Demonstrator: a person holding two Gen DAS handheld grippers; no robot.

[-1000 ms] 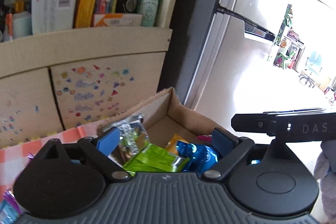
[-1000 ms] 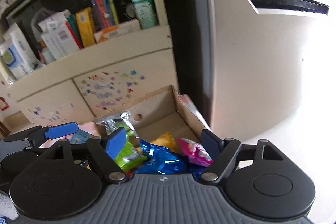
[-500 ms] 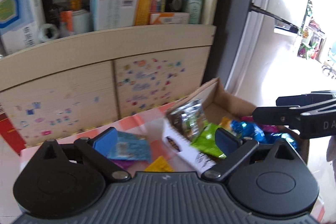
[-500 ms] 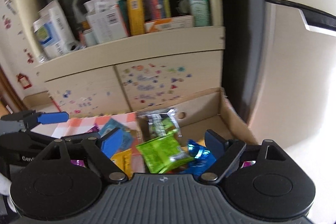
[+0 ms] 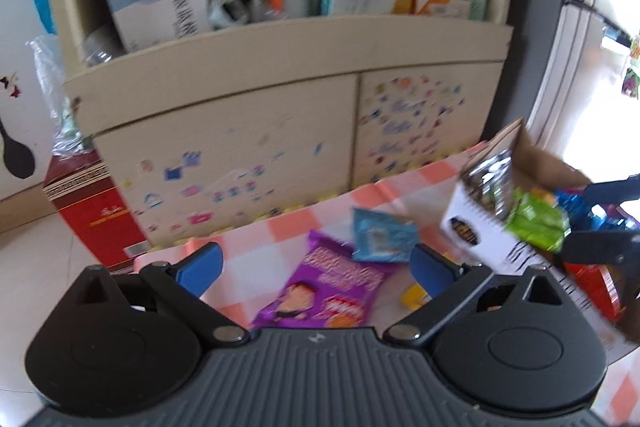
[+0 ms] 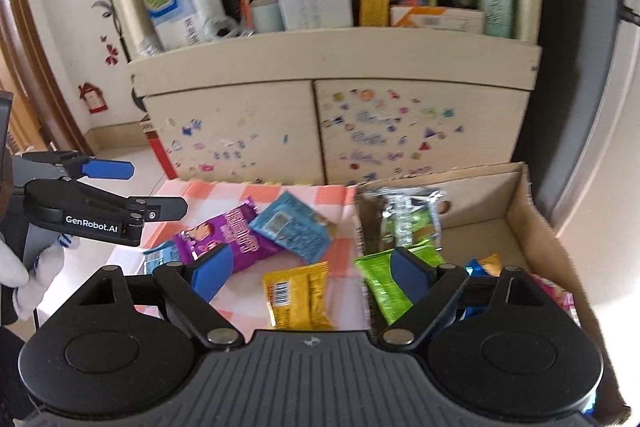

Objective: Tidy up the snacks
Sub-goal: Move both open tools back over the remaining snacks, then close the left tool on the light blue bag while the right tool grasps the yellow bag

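**Two open claws over the snacks**

Left wrist view: the left claw (image 5: 316, 265) is hanging wide open, holding nothing. The purple snack bag (image 5: 328, 287) is lying between its fingers on the checked cloth (image 5: 420, 187). The cardboard box (image 5: 480, 231) is sitting to the right.

Right wrist view: the right claw (image 6: 308, 273) is gaping wide, empty too. The yellow snack (image 6: 298, 295) is lying between its fingers, beside the box's near left wall.

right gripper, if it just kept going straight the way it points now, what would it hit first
Probably the yellow snack packet on the checked cloth. It lies right between the open fingers of the right gripper, nearest the camera. The cardboard box sits just to the right. Depth is hard to judge.
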